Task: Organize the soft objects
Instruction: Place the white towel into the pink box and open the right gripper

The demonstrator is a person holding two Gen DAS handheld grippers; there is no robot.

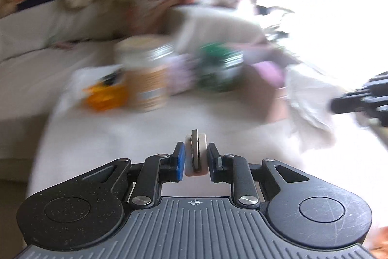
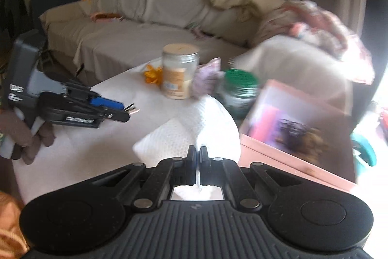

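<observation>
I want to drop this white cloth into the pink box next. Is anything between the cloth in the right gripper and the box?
Nothing visible does. The right gripper is shut on the white cloth, and the pink box sits open just to its right. The green-lidded jar stands behind the cloth, off that path.

A white-covered desk carried everything. Ahead of the right gripper stood a clear jar with a pale lid, an orange flower just to its left and a crumpled lilac cloth touching its right side. A green-lidded jar stood further right, beside a pink box. A white paper towel lay nearest that gripper.
</observation>
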